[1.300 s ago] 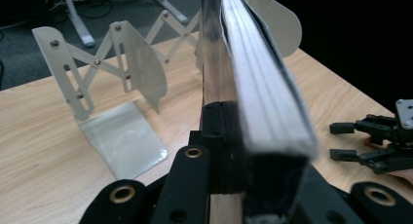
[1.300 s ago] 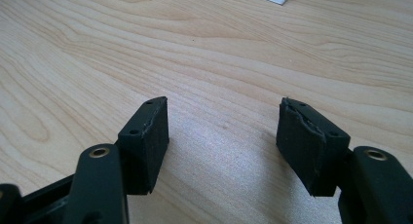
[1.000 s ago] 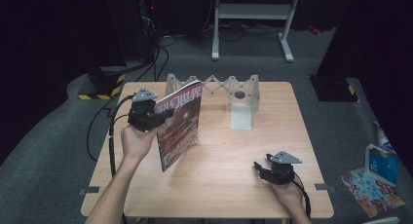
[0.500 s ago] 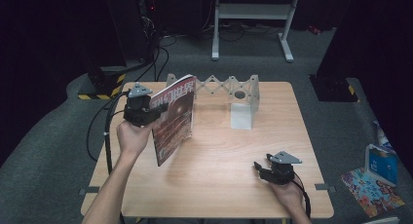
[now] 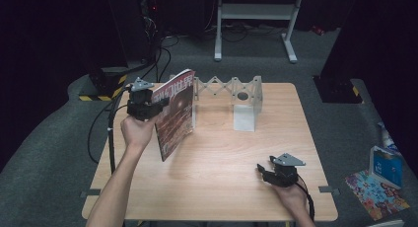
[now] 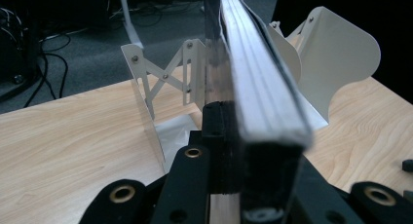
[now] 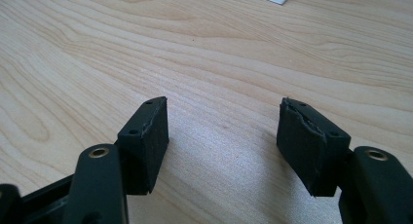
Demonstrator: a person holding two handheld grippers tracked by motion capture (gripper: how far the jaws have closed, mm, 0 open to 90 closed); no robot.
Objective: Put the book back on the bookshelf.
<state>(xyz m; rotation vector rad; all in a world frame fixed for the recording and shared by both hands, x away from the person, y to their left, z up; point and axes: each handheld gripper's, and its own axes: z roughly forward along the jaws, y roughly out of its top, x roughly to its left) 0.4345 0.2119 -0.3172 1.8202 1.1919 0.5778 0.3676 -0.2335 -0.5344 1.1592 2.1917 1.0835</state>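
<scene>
My left gripper (image 5: 160,104) is clamped on the edge of a red magazine (image 5: 175,113), holding it upright above the far left of the surface (image 5: 222,172), just beside the white folding rack (image 5: 236,91); its cover bears large pale characters I cannot read; my left forearm reaches up from the near edge; my right gripper (image 5: 262,170) rests near right, jaws apart, holding nothing.

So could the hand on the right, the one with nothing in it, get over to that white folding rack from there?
Probably yes. The right gripper rests open on the table, and bare wood lies between it and the rack; the magazine is off to the left.
</scene>
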